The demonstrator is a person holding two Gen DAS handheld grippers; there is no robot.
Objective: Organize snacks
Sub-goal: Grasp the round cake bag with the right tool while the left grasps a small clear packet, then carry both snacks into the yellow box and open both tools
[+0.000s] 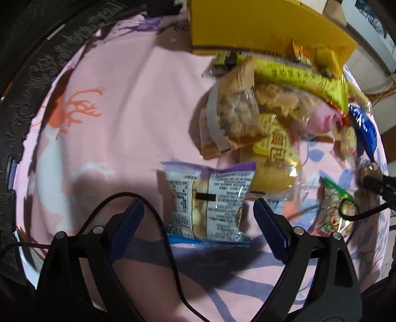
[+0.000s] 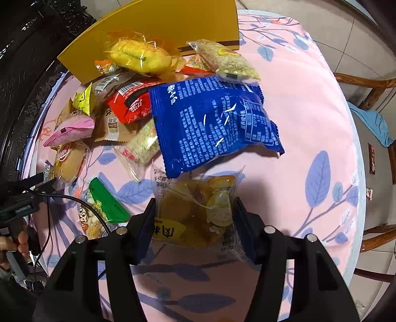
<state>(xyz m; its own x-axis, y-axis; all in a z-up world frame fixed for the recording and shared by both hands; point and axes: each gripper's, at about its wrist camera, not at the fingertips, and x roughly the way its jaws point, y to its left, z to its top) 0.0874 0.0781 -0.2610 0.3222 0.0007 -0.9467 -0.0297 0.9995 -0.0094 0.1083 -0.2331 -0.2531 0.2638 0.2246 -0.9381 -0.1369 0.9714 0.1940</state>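
Note:
A pile of snack packets lies on a pink floral tablecloth (image 1: 118, 128) beside a yellow box (image 1: 250, 22). My left gripper (image 1: 198, 210) is open, its fingers either side of a white and purple packet (image 1: 208, 200) that lies flat on the cloth. My right gripper (image 2: 194, 213) is shut on a clear packet with a golden cake (image 2: 198, 210), its pads pressed on both sides. A big blue packet (image 2: 212, 126) lies just beyond it. The yellow box also shows in the right wrist view (image 2: 158, 29).
The pile holds a yellow wrapped cake (image 2: 141, 57), a red packet (image 2: 131, 104), a pink packet (image 2: 71, 131) and a green packet (image 2: 106, 205). Dark carved furniture (image 1: 29, 74) borders the table's left. Wooden chairs (image 2: 371, 84) stand to the right.

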